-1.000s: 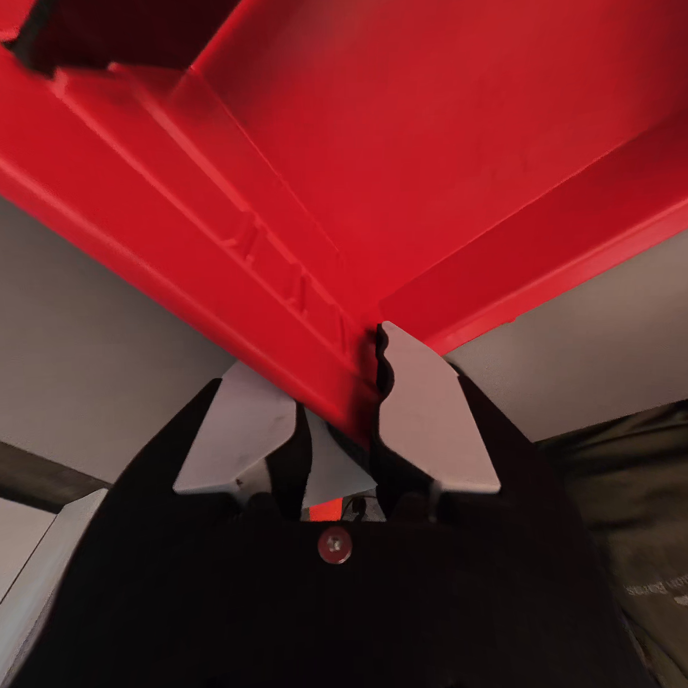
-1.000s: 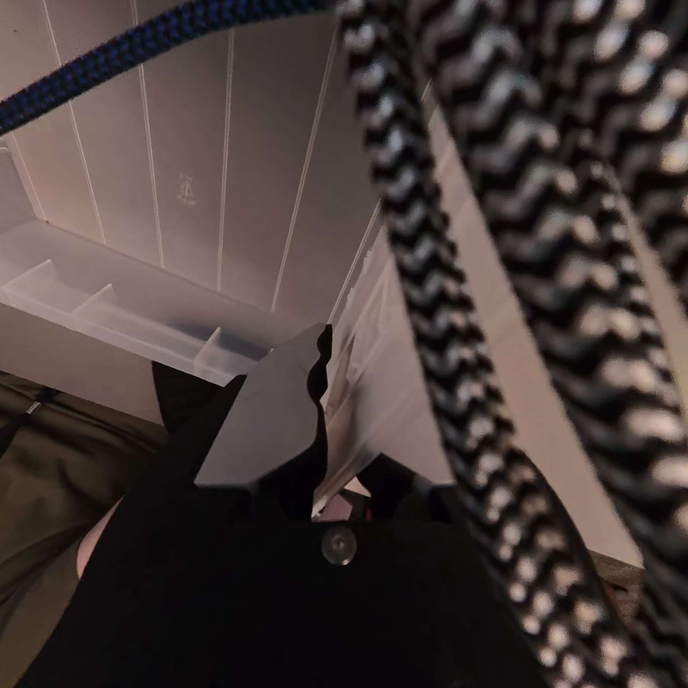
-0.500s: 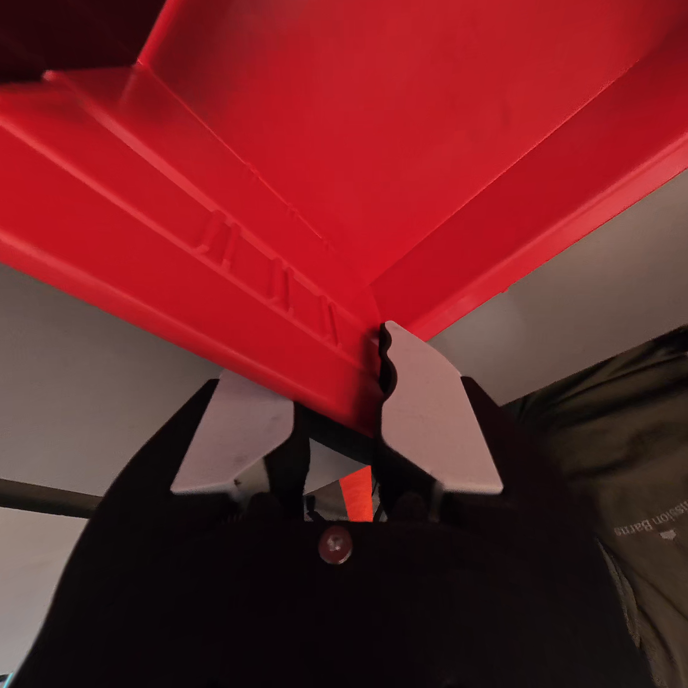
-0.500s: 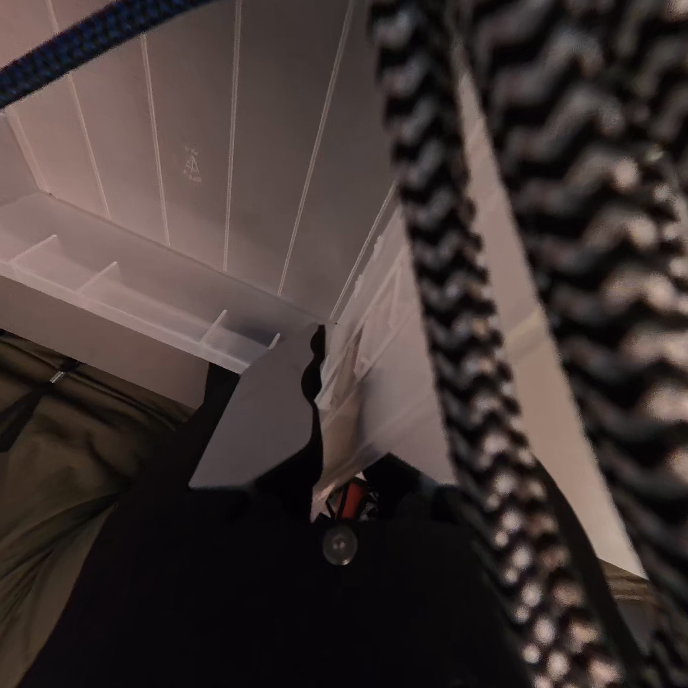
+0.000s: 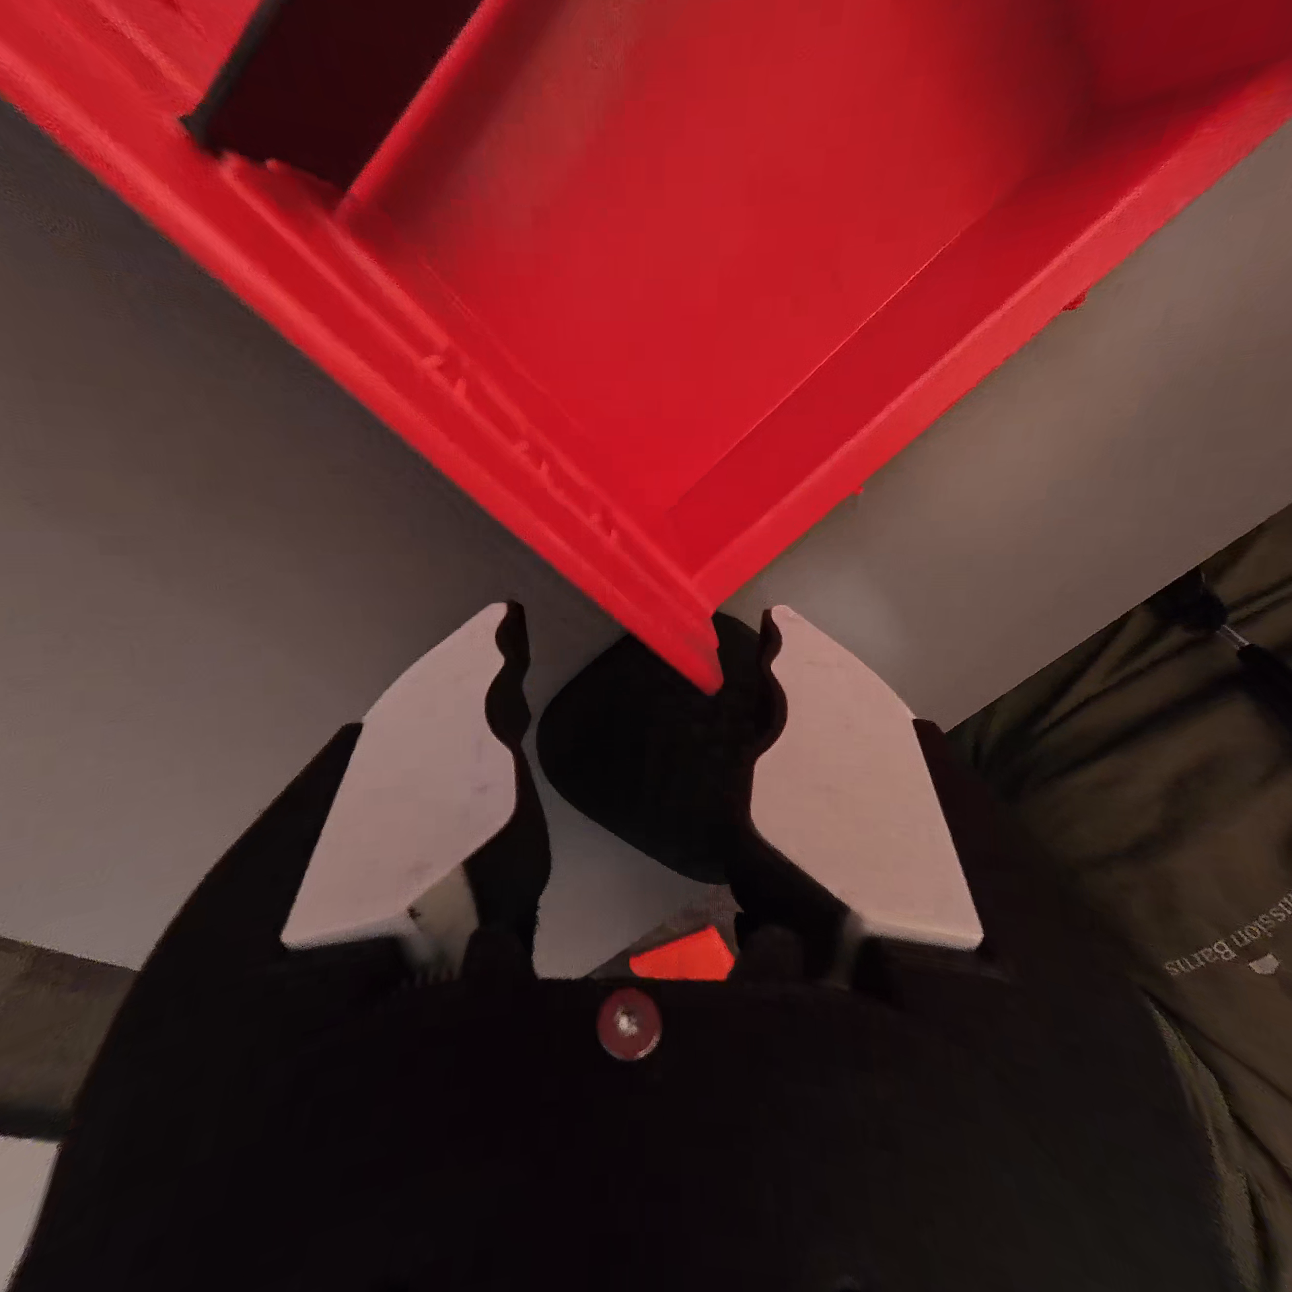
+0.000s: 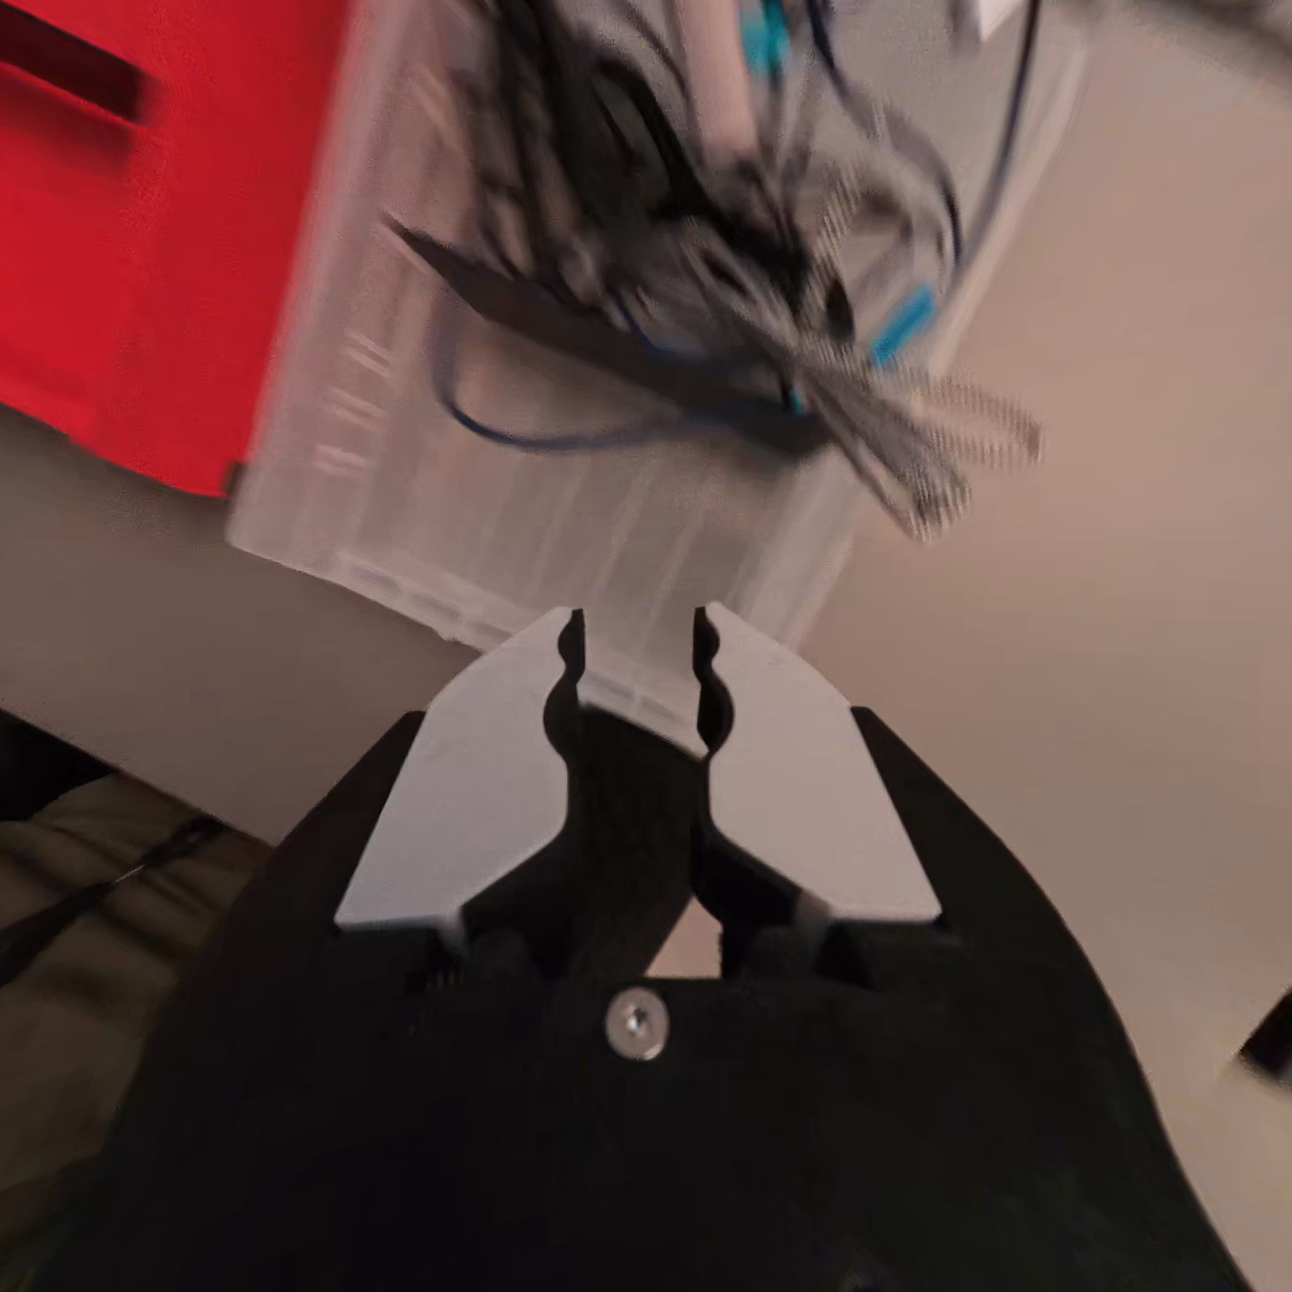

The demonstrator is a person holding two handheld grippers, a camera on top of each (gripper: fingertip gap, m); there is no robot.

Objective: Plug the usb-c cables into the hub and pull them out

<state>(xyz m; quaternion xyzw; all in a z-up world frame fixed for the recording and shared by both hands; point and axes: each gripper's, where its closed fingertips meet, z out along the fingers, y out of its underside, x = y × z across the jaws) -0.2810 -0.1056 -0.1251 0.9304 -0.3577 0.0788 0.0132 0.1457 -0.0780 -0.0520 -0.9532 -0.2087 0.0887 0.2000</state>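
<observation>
Cables (image 6: 699,231) look light and floppy in the clear bin (image 6: 391,503); grip the stiff plug ends. Both tongs, left (image 5: 640,629) and right (image 6: 636,622), gape empty.

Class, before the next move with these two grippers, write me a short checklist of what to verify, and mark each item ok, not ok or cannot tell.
1. Left gripper empty, jaws apart: ok.
2. Red bin corner out from between the left jaws: not ok, its tip sits between them.
3. Right gripper empty, jaws apart: ok.
4. Cables lying in the clear bin: ok, a tangled heap.
5. Hub found among them: cannot tell, the right wrist view is blurred.
6. Any cable plugged in: cannot tell.
</observation>
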